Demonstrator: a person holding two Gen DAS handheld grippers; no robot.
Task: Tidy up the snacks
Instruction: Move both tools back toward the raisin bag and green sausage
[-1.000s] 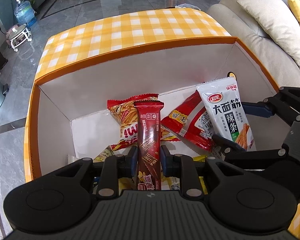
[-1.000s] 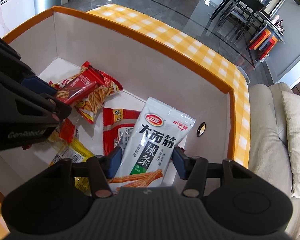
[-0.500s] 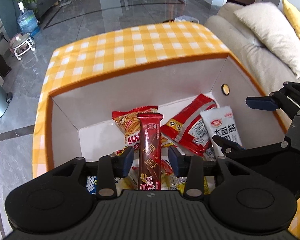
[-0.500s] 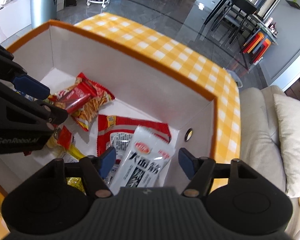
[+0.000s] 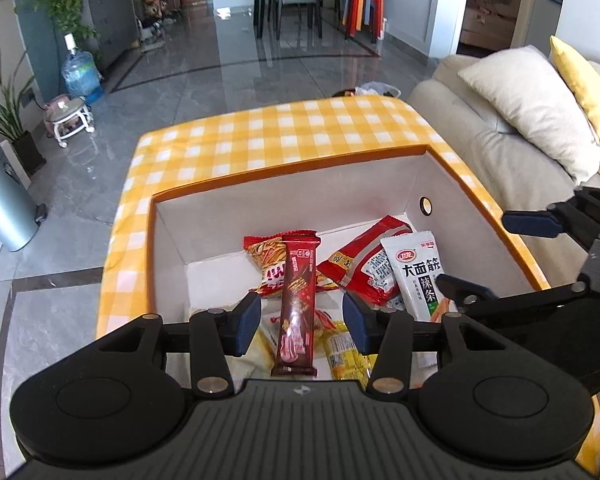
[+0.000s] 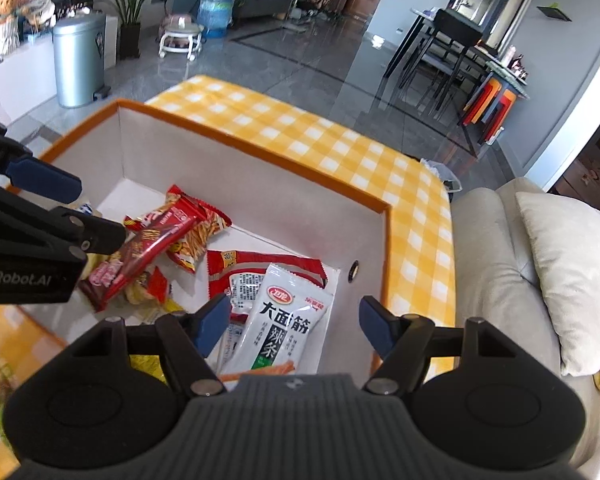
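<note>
An open white box with an orange rim (image 5: 292,170) stands on a yellow checked cloth and holds several snack packets. My left gripper (image 5: 302,322) is open above the box; a dark red chocolate stick packet (image 5: 298,300) lies loose below, between its fingers. My right gripper (image 6: 294,326) is open above a white spicy-strip packet (image 6: 282,322), which lies in the box on a red packet (image 6: 236,270). The white packet (image 5: 418,276) also shows in the left wrist view. An orange fries packet (image 5: 266,256) lies further back.
A beige sofa (image 5: 496,148) with cushions stands to the right of the box. A metal bin (image 5: 2,200), a water bottle (image 5: 80,74) and a small stool (image 5: 68,116) stand on the grey floor to the left. Dining chairs (image 5: 296,4) are far behind.
Both grippers opened, let go of their packets and pulled up and back. The chocolate stick packet and the white packet dropped into the box.
</note>
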